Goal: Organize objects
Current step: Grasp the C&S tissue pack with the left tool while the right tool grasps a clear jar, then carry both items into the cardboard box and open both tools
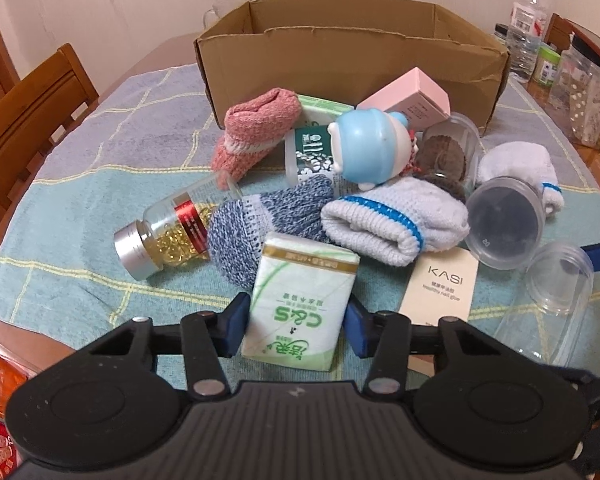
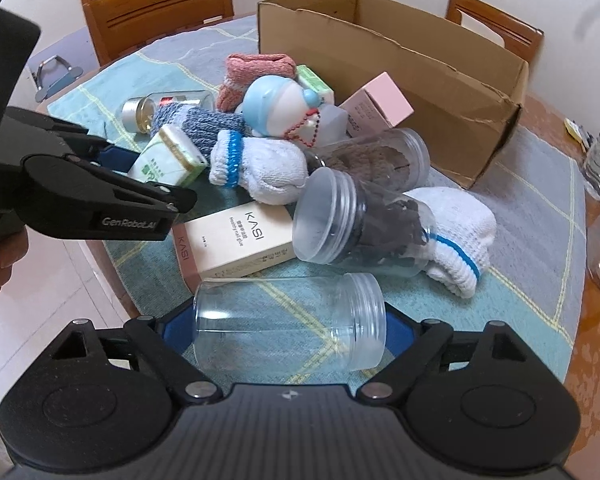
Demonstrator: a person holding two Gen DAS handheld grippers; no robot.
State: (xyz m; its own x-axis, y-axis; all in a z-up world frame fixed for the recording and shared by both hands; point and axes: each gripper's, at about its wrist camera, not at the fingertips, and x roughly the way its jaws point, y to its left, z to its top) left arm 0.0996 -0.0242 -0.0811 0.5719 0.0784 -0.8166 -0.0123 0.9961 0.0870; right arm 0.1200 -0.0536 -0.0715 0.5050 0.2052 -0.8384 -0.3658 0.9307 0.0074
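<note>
Here the left tool (image 1: 296, 320) has its blue pads pressed against both sides of a green-and-white tissue pack (image 1: 300, 304), gripping it at the near edge of the pile. The right tool (image 2: 288, 332) brackets an empty clear jar (image 2: 288, 322) lying on its side on the checked cloth (image 2: 532, 208); whether the pads actually touch it cannot be told. Beyond lie a KASI box (image 2: 236, 240), rolled socks, a blue-capped toy (image 1: 364, 146) and an open cardboard box (image 1: 352, 52) at the far side of the surface.

Green-white tissue pack (image 1: 300, 304) upright w/ socks; clear jar (image 2: 290, 322) on its side, empty.
</note>
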